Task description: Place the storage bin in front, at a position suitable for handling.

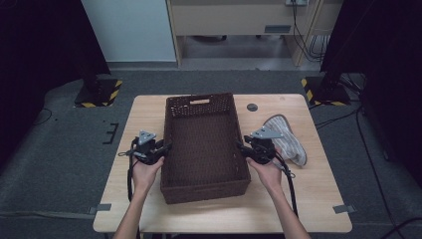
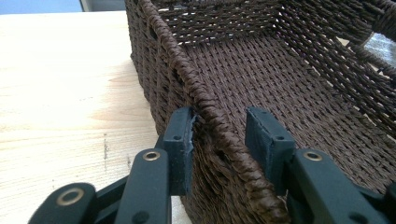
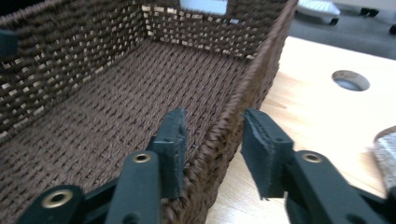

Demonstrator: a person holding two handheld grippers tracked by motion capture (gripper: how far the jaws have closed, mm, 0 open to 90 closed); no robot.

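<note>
A dark brown woven basket (image 1: 204,191) sits empty in the middle of the wooden table (image 1: 308,199), long side running away from me. My left gripper (image 1: 166,148) straddles its left rim (image 2: 205,100): the outer pad (image 2: 183,140) rests against the wall, while the inner pad (image 2: 264,140) stands off the rim, so the gripper is open. My right gripper (image 1: 240,146) straddles the right rim (image 3: 261,60), one jaw inside the basket and one outside. Small gaps show on both sides, so it is open too (image 3: 212,140).
A grey striped shoe (image 1: 288,137) lies on the table just right of the basket, behind my right hand; its edge (image 3: 385,154) also appears in the right gripper view. A round cable hole (image 1: 252,107) marks the tabletop at the back right. Bare wood runs left of the basket.
</note>
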